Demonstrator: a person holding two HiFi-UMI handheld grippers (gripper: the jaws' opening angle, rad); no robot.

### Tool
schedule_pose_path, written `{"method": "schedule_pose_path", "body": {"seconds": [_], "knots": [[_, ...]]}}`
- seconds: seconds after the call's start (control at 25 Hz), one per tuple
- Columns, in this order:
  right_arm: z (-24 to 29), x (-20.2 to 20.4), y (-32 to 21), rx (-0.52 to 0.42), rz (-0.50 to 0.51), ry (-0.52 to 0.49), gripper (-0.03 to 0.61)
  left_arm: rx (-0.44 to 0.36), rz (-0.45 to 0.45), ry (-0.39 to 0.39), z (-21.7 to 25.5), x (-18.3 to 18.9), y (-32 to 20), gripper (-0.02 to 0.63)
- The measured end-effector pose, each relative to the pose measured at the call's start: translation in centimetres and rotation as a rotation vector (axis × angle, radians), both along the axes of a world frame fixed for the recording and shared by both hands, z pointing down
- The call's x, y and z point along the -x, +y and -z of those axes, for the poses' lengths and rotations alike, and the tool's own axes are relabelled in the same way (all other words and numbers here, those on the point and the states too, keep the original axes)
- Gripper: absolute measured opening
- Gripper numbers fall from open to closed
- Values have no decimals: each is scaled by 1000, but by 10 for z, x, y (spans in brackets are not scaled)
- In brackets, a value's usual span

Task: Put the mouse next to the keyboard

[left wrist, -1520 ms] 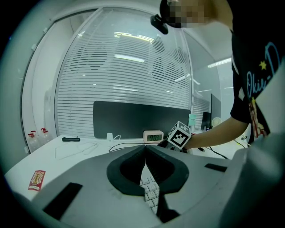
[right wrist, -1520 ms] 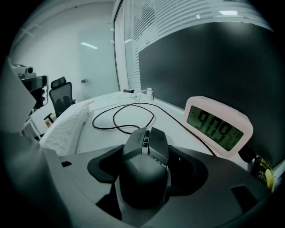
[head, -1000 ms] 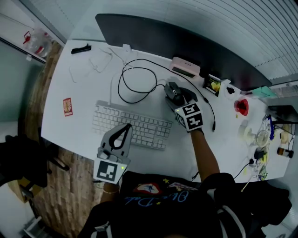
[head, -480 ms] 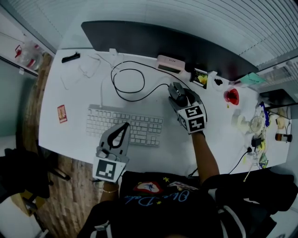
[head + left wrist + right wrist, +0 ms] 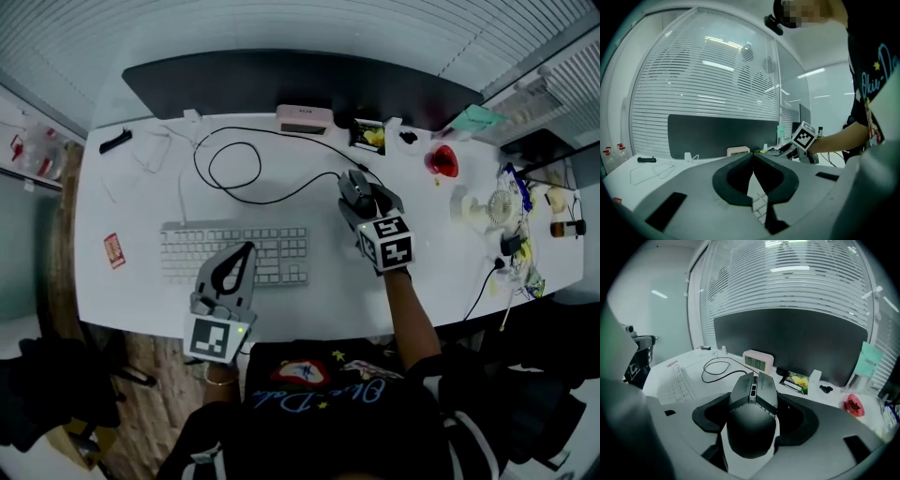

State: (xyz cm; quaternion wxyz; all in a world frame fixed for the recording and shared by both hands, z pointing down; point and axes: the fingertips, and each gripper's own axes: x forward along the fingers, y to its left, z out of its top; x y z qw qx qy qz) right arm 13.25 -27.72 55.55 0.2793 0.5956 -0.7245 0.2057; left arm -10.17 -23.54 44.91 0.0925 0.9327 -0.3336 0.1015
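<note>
A dark angular mouse (image 5: 354, 188) (image 5: 753, 418) sits between the jaws of my right gripper (image 5: 360, 195) (image 5: 753, 420), which is shut on it, right of the keyboard and a gap away from it. Its black cable (image 5: 246, 155) loops over the desk behind. The white keyboard (image 5: 232, 252) (image 5: 679, 378) lies at the desk's front left. My left gripper (image 5: 236, 262) (image 5: 752, 165) hovers over the keyboard's front edge, jaws shut with nothing between them.
A dark monitor (image 5: 300, 86) stands along the back. A pink clock (image 5: 303, 120) (image 5: 758, 361), a small photo card (image 5: 370, 137), a red cup (image 5: 442, 160), a small fan (image 5: 502, 202) and clutter lie at the back right. A red card (image 5: 113, 250) lies at the left.
The head view has swung, shifting the whole desk. My right gripper with the mouse has stayed about where it was on the desk. The left gripper has held its place over the keyboard.
</note>
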Motion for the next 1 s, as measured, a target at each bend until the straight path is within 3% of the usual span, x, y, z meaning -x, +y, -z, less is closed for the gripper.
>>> {"method": "schedule_pose_path", "body": {"seconds": [0.4,1.0], "knots": [[-8,-13,55,21,-157,-58,287,-6,-120,1,1,-26,6,0],[-45,9,98,96,-232,-106,287,-3,-208,-16,-1,-42,12,0]]}}
